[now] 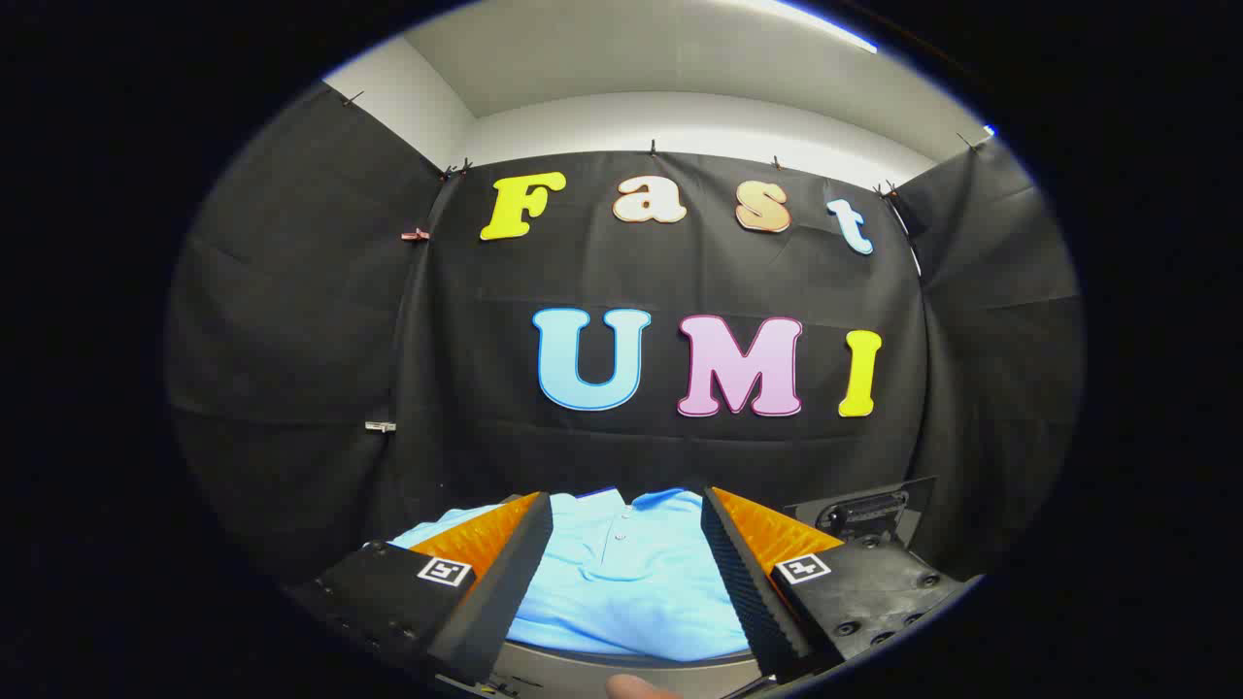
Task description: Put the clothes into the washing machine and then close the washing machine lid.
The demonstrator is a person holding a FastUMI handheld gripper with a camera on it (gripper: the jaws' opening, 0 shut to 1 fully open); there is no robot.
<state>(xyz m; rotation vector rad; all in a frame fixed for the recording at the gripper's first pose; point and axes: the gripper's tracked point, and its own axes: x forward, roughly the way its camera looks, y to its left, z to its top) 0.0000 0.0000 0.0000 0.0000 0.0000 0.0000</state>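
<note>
Right now, gripper: from my remote seat I see the gripper held level with its two fingers spread wide apart, pressing on nothing.
Fingers: each finger runs forward and slightly inward, with the light blue cloth showing in the gap between them.
Shirt, place: the shirt lies flat between the fingers and just ahead of them, spreading sideways behind both; I cannot tell whether the fingers touch it.
Shirt, direction: its collar is at the far end, toward the booth wall, and its body comes back toward me, so the long axis runs along the line of the fingers.
Shirt, look: light blue polo, soft folded collar, a short button strip with small pale buttons running down from the neck, smooth cloth with few creases.
Surface: the shirt's near edge rests on a grey surface; I cannot say whether that is a tabletop or the machine.
Black part: a dark panel stands beyond the right finger, beside the shirt; too little shows for me to name it.
Wall: black cloth hangs behind everything.
Fingertip: a person's fingertip peeks in below the shirt.
</note>
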